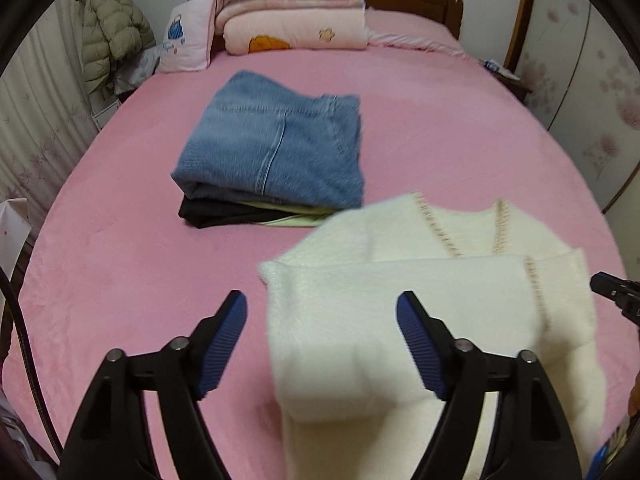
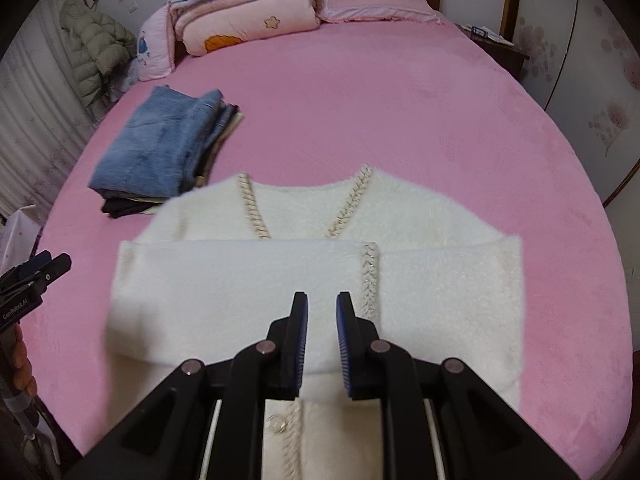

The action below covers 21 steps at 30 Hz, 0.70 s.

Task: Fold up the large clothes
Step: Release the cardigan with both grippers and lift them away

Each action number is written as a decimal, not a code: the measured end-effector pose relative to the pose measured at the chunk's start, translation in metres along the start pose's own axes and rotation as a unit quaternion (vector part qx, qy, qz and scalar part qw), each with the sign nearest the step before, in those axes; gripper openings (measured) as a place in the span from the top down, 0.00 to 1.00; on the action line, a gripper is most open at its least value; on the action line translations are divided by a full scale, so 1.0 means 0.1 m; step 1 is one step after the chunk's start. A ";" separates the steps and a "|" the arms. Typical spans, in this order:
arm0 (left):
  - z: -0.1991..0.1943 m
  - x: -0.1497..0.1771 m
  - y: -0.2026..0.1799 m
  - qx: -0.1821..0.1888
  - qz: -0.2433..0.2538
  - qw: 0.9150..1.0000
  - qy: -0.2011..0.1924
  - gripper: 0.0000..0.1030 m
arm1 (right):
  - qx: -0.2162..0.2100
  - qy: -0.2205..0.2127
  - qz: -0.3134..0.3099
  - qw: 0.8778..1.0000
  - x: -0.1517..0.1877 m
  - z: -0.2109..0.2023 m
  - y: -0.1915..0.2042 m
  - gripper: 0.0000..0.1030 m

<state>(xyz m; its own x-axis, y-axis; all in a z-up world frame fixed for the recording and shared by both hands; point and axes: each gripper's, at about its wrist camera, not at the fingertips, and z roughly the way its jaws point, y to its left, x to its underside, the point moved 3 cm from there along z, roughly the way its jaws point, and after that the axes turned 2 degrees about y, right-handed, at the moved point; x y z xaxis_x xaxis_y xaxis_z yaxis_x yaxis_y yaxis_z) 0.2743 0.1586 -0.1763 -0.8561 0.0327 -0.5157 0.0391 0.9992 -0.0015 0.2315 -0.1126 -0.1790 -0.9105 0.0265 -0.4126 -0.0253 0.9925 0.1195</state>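
White fleece cardigan [image 2: 320,280] lay flat on the pink bed [image 2: 400,120], near edge, both sleeves crossed over the chest, braid trim showing at the neck; body not yet folded up. Jeans [image 1: 272,148] lay folded atop a small stack of dark and pale garments (apparently finished), just beyond the cardigan to its left. Left gripper [image 1: 322,312] hung above the cardigan's left edge, fingers wide apart, nothing between. Right gripper [image 2: 322,320] hung over the middle, fingers nearly together, empty. Remaining, by judgement: final folds, then stacking.
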 end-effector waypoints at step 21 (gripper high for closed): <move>-1.49 0.34 -0.06 0.032 -0.064 0.997 -0.028 0.10 | 0.001 -0.096 0.010 0.995 0.58 -1.71 0.49 0.64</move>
<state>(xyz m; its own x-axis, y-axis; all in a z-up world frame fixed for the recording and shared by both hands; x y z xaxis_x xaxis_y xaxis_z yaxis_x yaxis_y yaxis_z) 0.1686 0.1570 -0.0659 -0.8265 -0.0973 -0.5544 -0.0332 0.9917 -0.1245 0.1072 -0.0824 -0.0428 -0.8157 0.0692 -0.5743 -0.0059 0.9918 0.1279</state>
